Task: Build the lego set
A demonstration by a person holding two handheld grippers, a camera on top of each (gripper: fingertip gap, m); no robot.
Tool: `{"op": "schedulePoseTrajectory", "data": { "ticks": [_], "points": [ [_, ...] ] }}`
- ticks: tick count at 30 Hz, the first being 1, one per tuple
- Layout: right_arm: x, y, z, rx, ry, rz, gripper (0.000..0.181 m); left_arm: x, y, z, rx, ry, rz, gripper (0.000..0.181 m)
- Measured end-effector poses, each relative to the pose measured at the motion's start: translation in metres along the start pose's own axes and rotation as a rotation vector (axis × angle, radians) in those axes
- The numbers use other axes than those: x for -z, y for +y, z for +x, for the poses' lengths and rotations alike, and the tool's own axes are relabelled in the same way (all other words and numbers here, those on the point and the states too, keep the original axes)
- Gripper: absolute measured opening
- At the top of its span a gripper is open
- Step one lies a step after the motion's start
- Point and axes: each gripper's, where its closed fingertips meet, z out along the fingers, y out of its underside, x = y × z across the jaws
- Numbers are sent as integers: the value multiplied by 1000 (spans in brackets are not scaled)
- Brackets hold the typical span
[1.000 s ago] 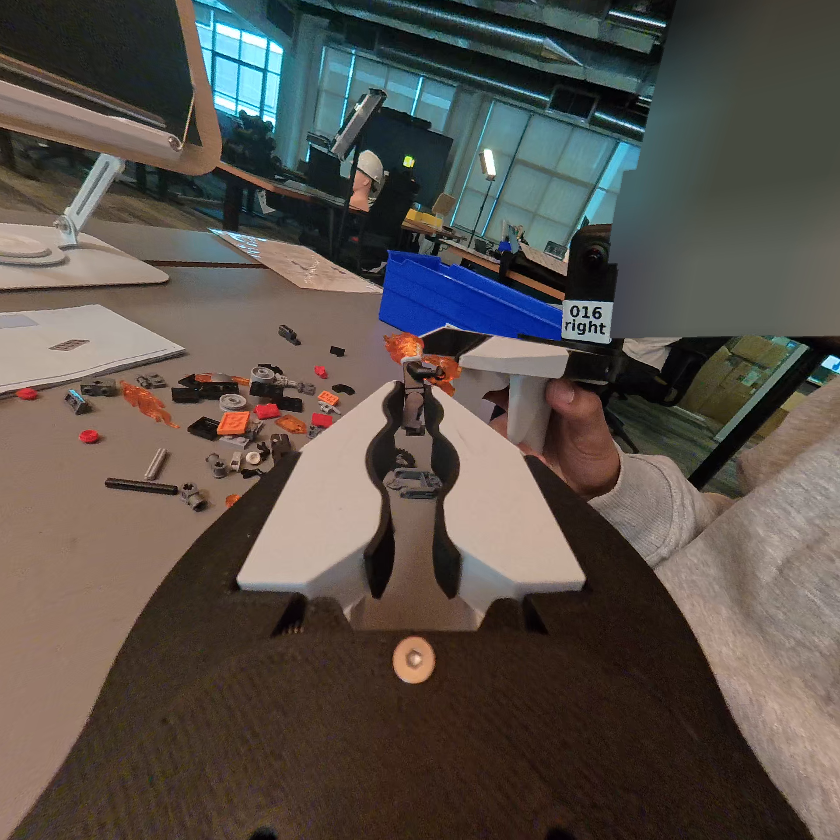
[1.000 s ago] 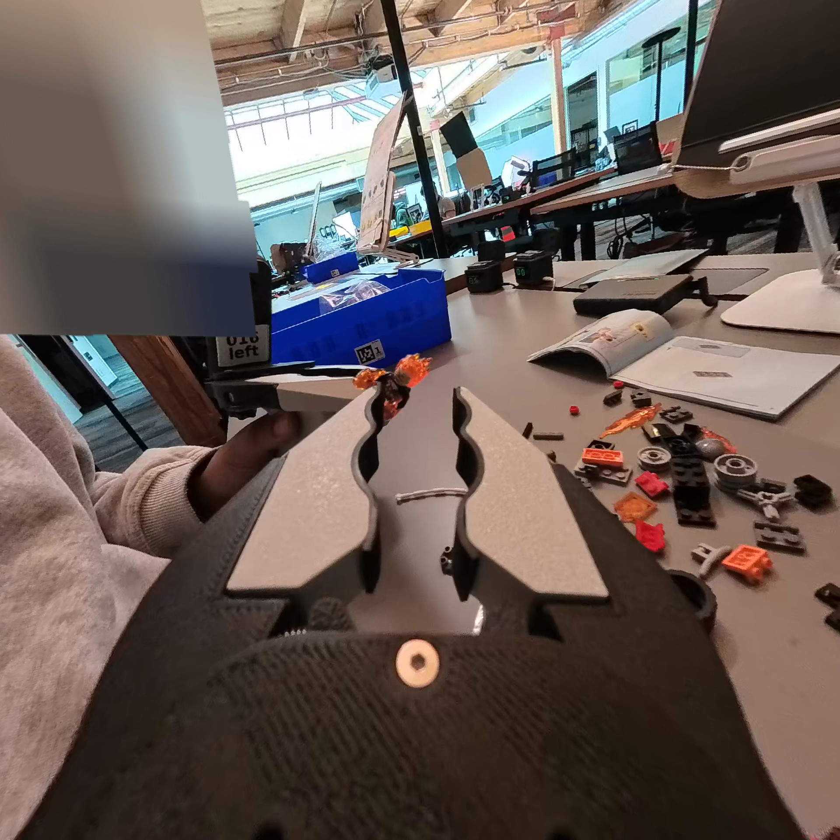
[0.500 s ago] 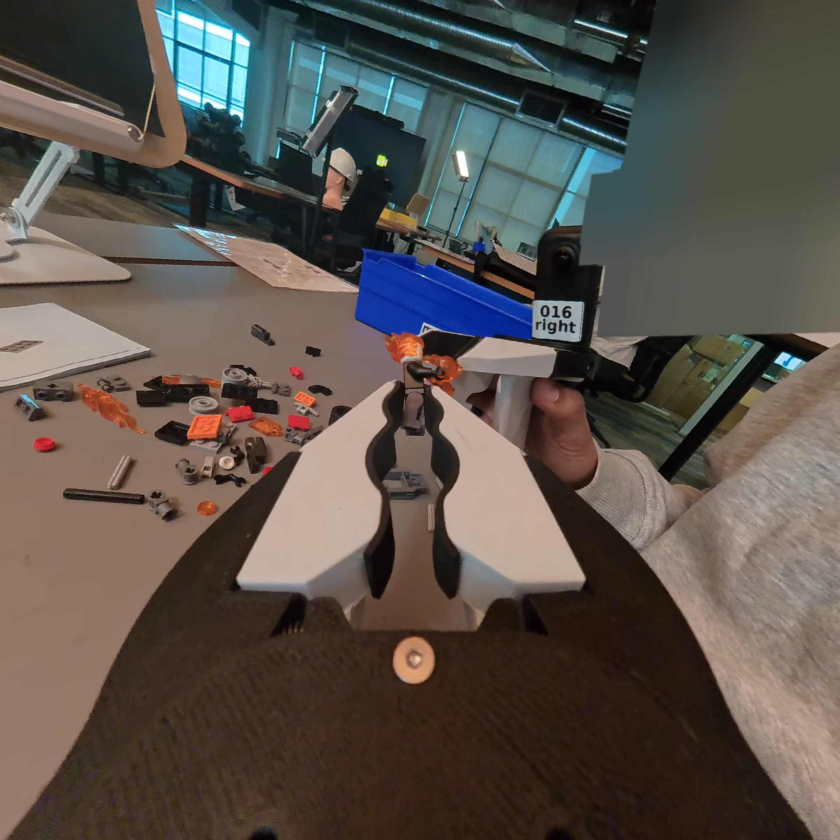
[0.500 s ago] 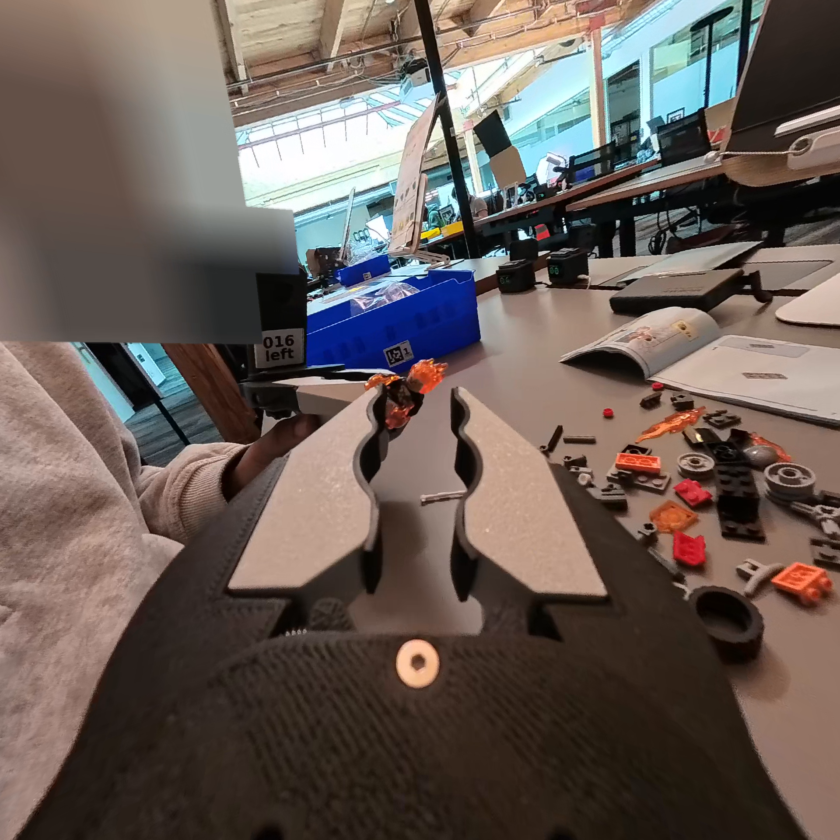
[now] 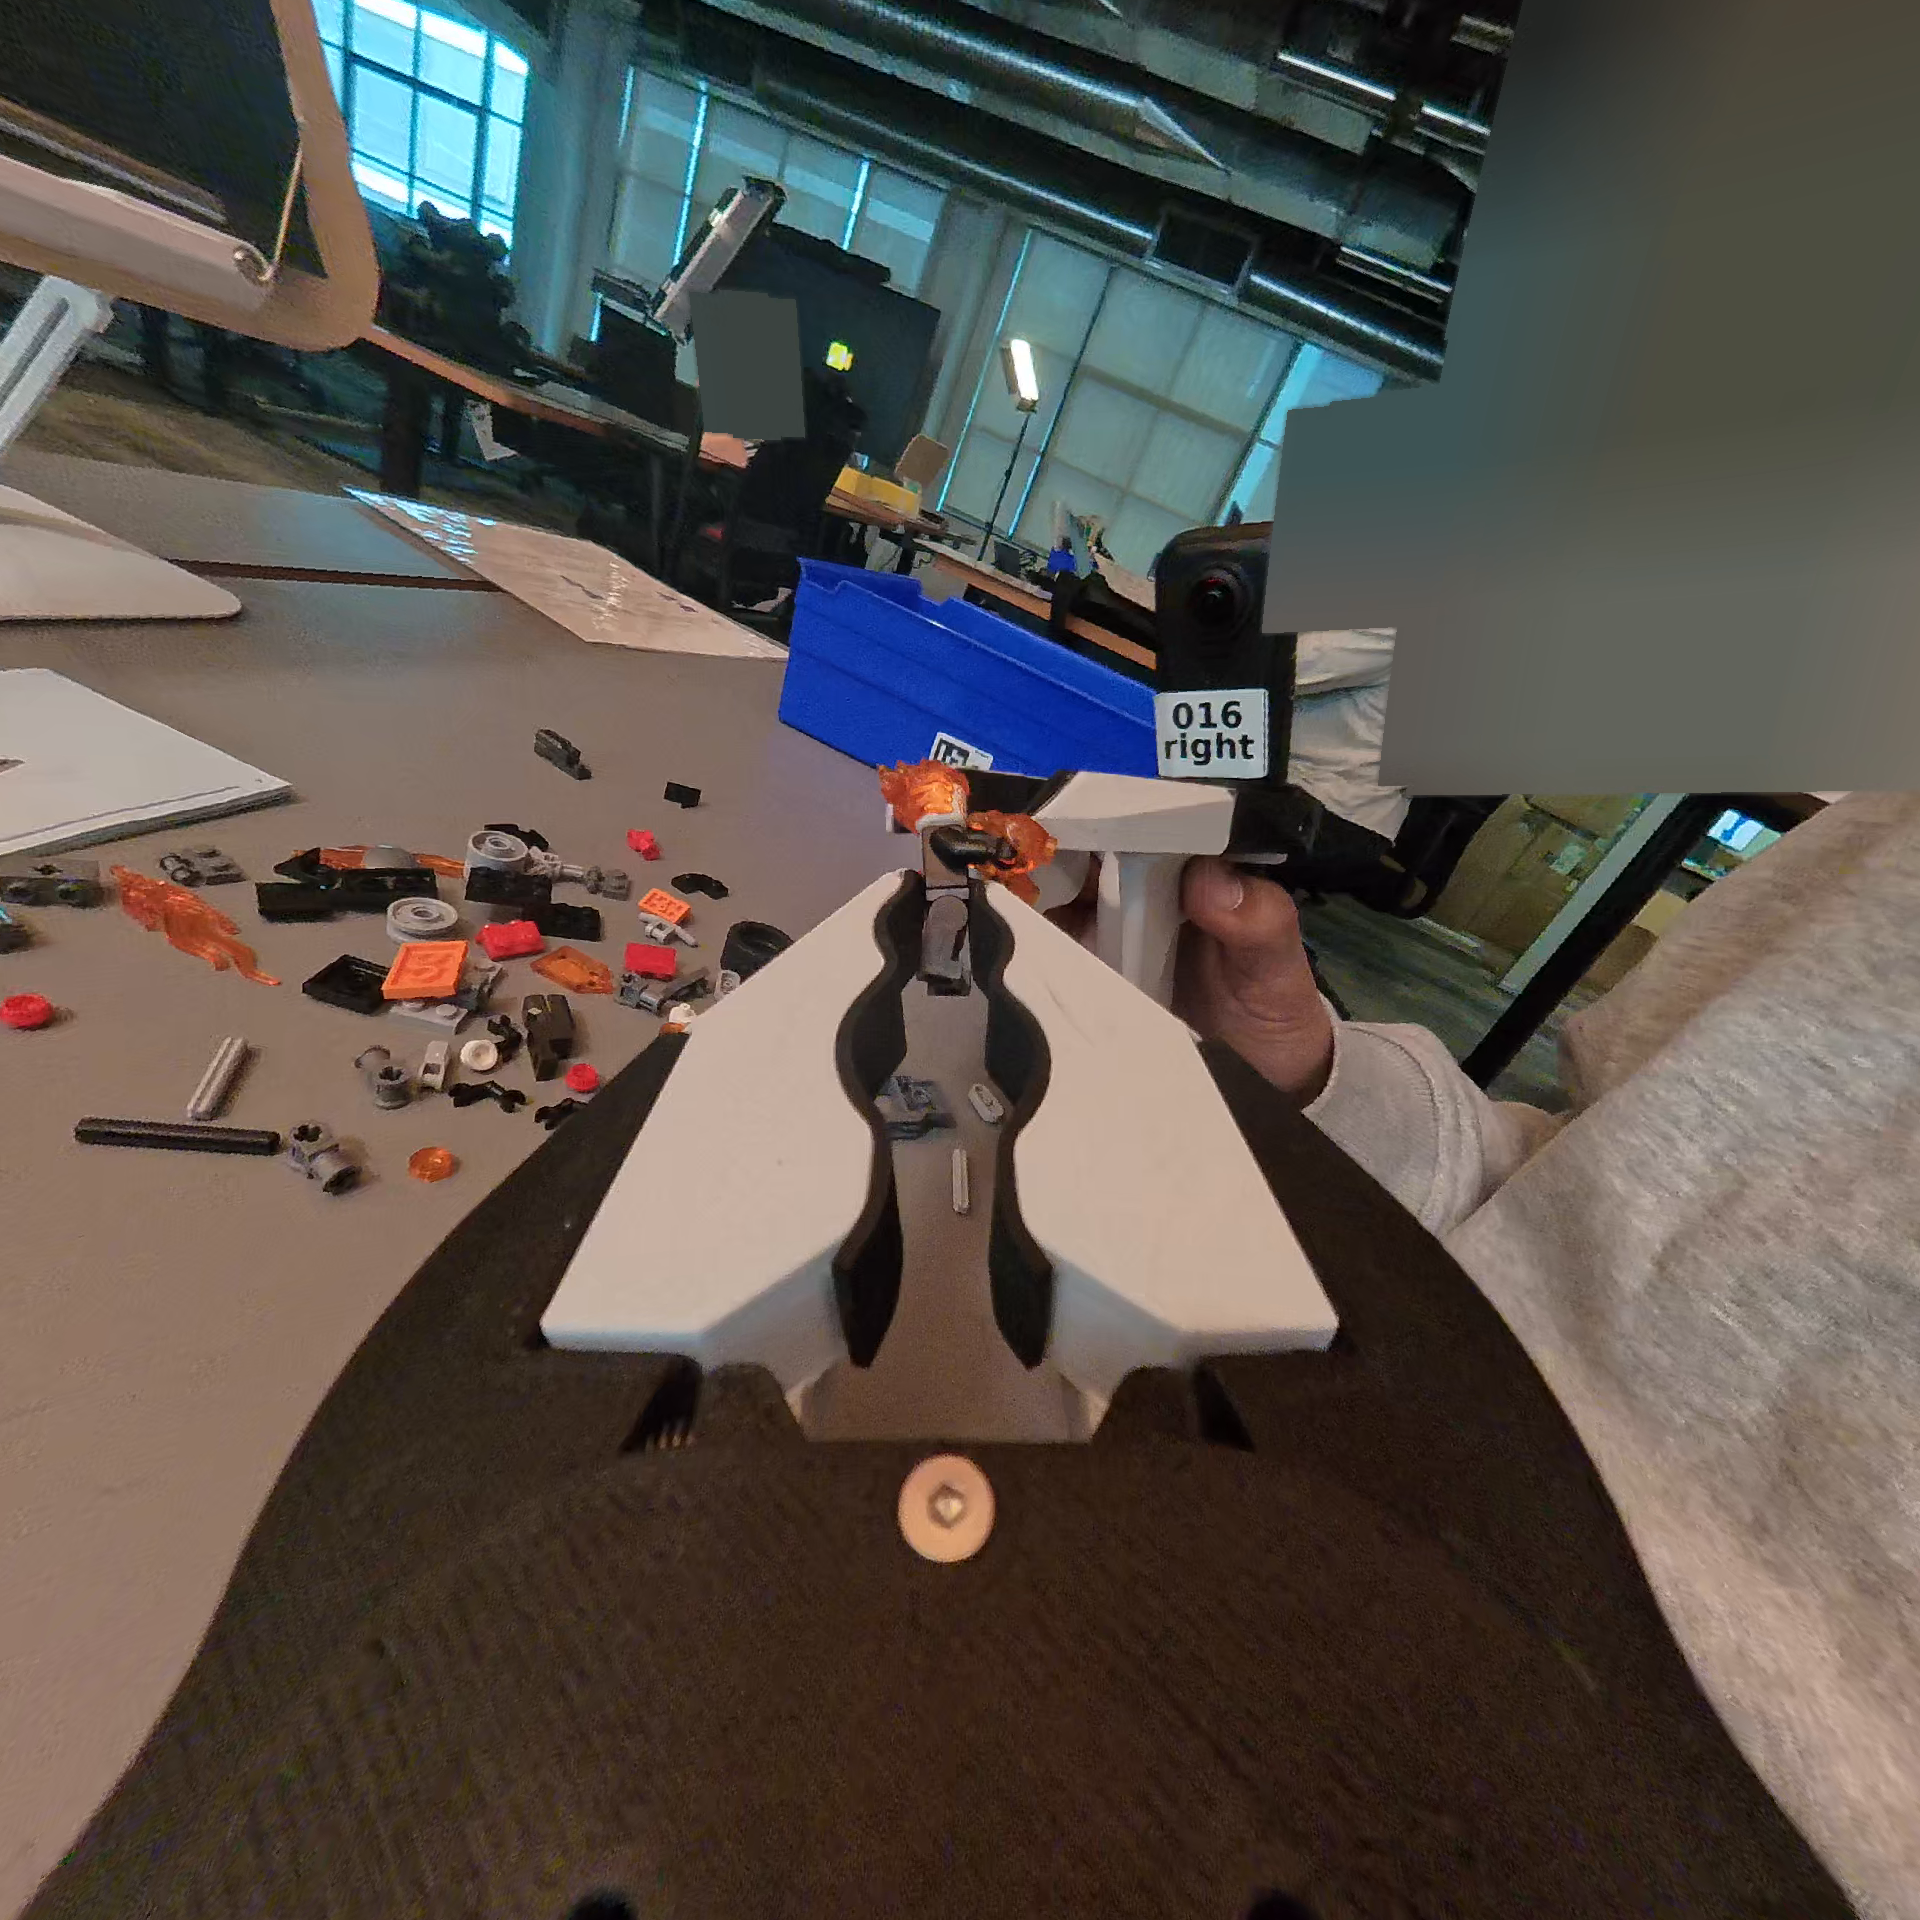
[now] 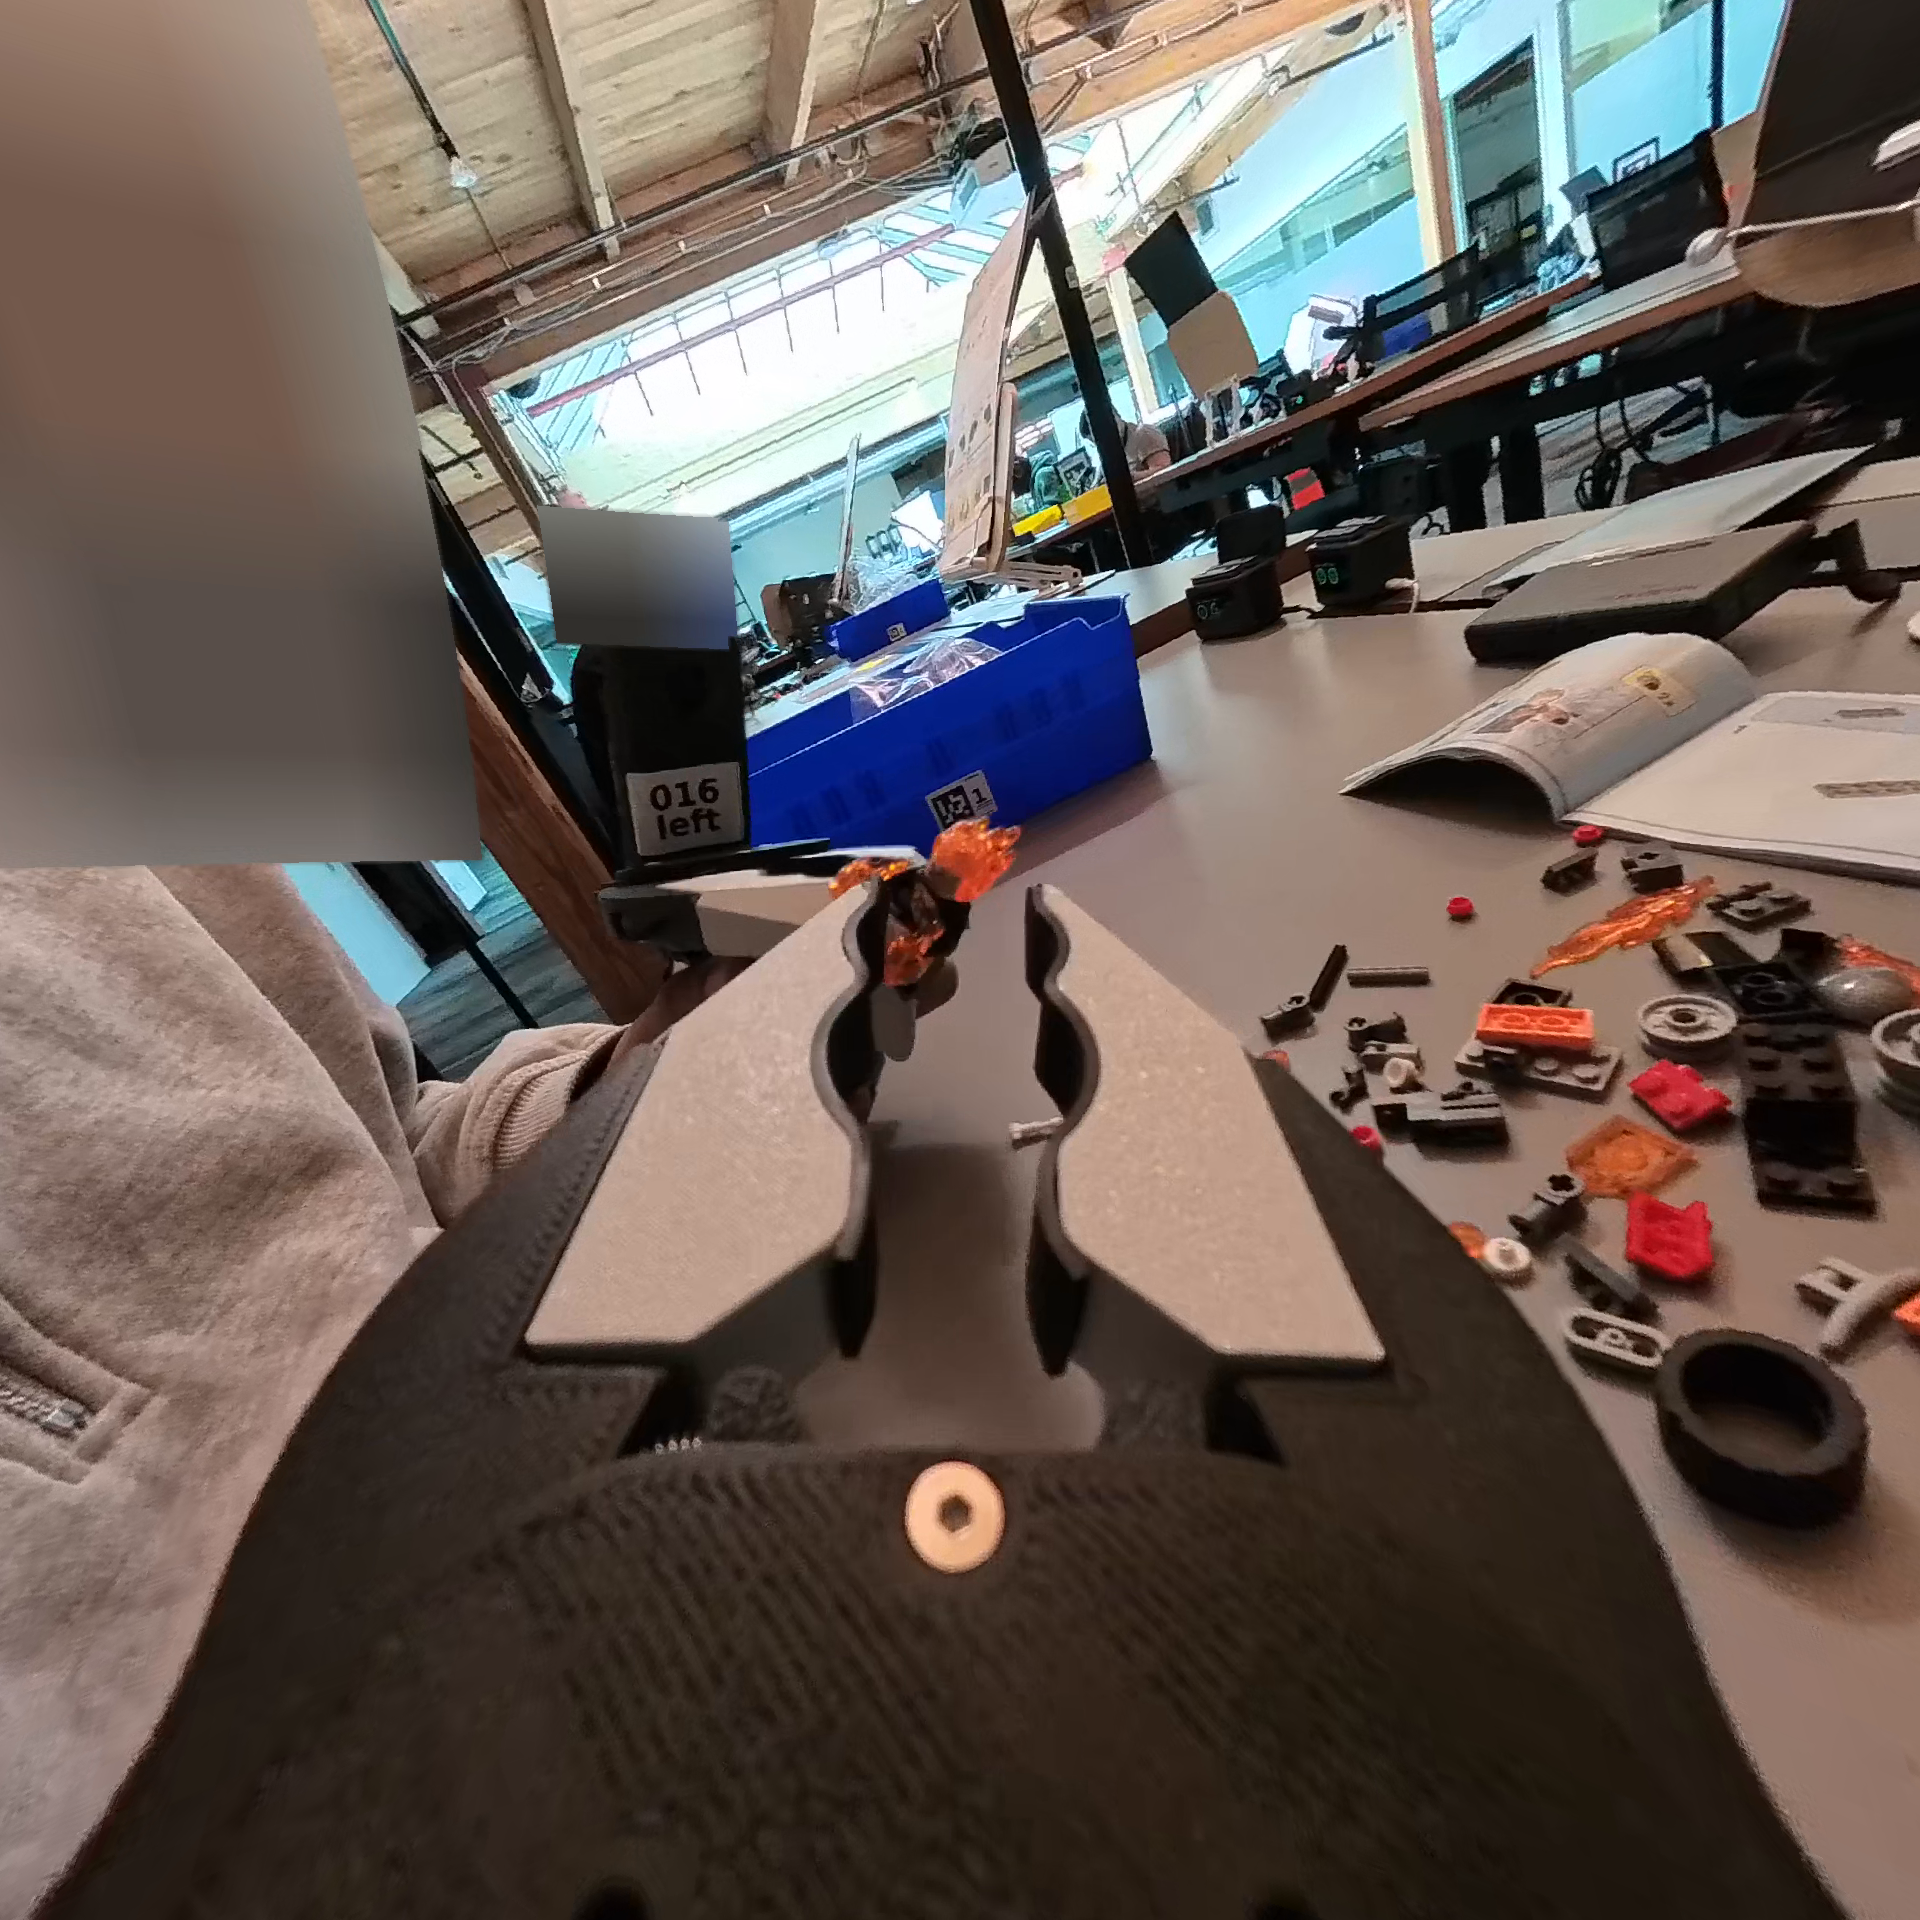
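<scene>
1. Lego assembly time: left gripper (image 5: 948,914) stays clamped on a small grey-and-black figure piece (image 5: 943,940) topped with orange flame parts (image 5: 961,821), held at its fingertips above the grey table (image 5: 156,1299).

2. Right gripper (image 6: 951,920), jaws parted a narrow way and holding nothing, has edged closer over the past second, so that the flame-topped piece (image 6: 925,904) now sits just inside its left finger's tip. That suggests a grab or a press-fit comes next.

3. Loose bricks (image 6: 1704,1081) lie right of the right gripper, left of the left one; a black tyre (image 6: 1761,1439) now sits near the right gripper's base.

4. Hard to tell: whether the right gripper's finger touches the piece, and how its lower half is joined, since the left fingers cover it.
</scene>
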Motion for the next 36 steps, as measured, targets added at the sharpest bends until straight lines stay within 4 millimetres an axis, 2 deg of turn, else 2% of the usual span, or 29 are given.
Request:
{"op": "schedulePoseTrajectory", "data": {
  "ticks": [8, 21, 24, 27, 30, 34, 36],
  "points": [
    [-2, 2, -3, -37, -31, -8, 11, -1, 1, 4, -78, -17, -9, 5],
    [-2, 0, -13, -110, -120, 3, 9, -2, 1, 11, -51, 43, -4, 6],
    [1, -6, -14, -79, -110, 29, 9, -1, 0, 6, -37, 11, 1, 23],
    [13, -21, -11, -53, -89, 110, 8, -1, 0, 3, -5, 9, 8, 33],
    [39, -38, 8, 22, 27, 141, 9, -2, 1, 5, 19, 34, 2, 34],
    [104, -55, 76, 154, 475, 57, 9, -2, 1, 6, 17, 35, 1, 33],
    [135, -44, 109, 169, 669, -62, 9, -3, 2, 5, 24, 37, -5, 33]
  ]
}}
